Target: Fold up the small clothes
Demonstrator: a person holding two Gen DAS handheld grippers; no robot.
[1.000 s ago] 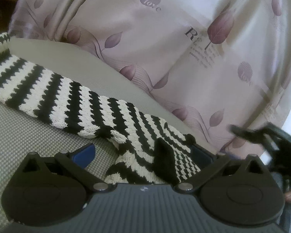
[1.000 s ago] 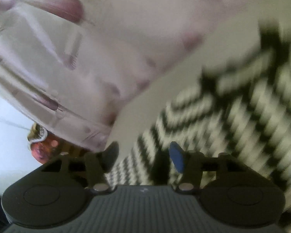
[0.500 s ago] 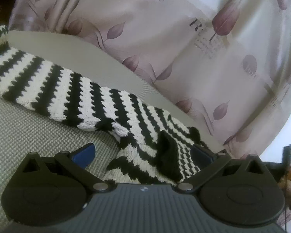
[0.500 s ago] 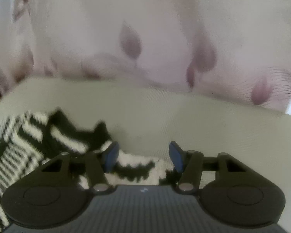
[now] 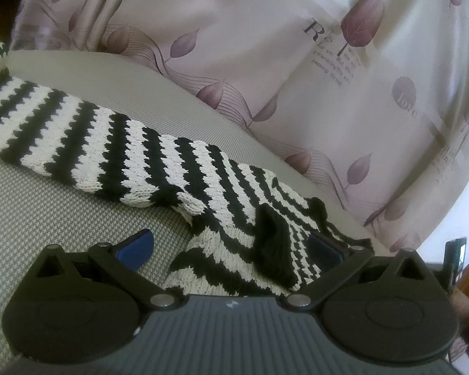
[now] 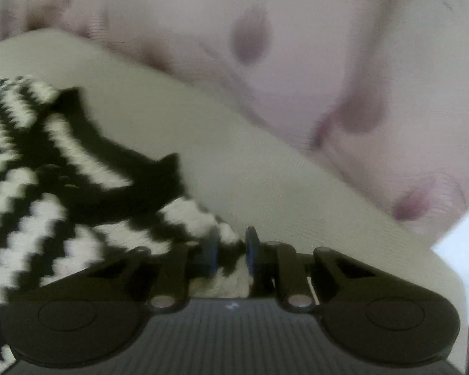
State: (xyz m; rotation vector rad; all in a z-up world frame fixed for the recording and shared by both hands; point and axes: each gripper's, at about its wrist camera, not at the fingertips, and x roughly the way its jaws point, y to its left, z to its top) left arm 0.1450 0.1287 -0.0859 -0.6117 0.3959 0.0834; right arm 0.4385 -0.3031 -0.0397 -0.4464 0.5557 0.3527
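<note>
One striped knit (image 5: 134,153) lies spread on the grey bench (image 5: 40,218), by the curtain (image 5: 297,62). I think the folding has barely begun. The right gripper (image 6: 231,247) pinches the knit's corner. The left gripper (image 5: 228,247) has its jaws wide open around an edge.

A grey woven table (image 5: 62,206) is seen below. Behind it, a pale pink curtain (image 5: 265,47) printed with purple leaves is hung.

Black gripper (image 5: 228,250) housing, blue-padded jaws, silver screws.
</note>
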